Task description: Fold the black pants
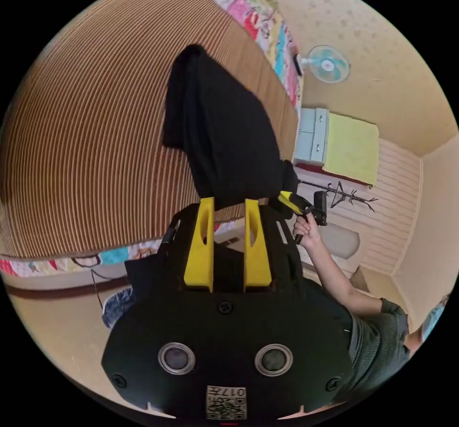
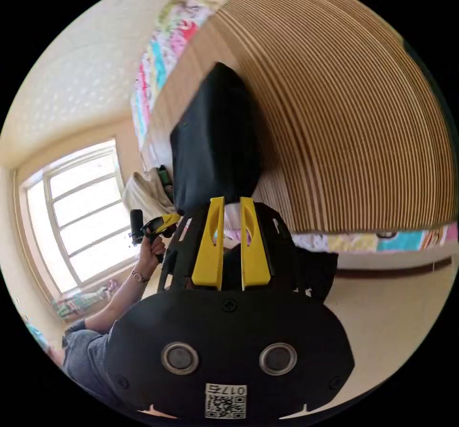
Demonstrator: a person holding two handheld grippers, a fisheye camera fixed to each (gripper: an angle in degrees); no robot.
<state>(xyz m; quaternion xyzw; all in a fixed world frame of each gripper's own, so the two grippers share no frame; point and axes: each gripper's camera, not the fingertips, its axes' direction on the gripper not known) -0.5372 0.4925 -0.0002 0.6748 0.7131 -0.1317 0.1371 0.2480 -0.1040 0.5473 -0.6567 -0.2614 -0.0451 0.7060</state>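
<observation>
The black fabric pants (image 1: 222,131) hang as a folded, doubled length over the brown-and-tan striped ribbed mat (image 1: 81,135) that covers the bed, their far end lying near the mat's edge by the colourful patchwork quilt (image 1: 248,2). In the left gripper view, the left gripper (image 1: 230,203), with yellow jaws on a black body, is clamped on the near edge of the pants, cloth pinched between both jaws. The right gripper (image 2: 232,202) grips the same near edge in the right gripper view, its yellow jaws drawn close on the fabric. Each view catches the other gripper beside the pants, held in a person's hand (image 1: 306,229). A pale blue wall fan (image 1: 328,65) hangs on the wall.
</observation>
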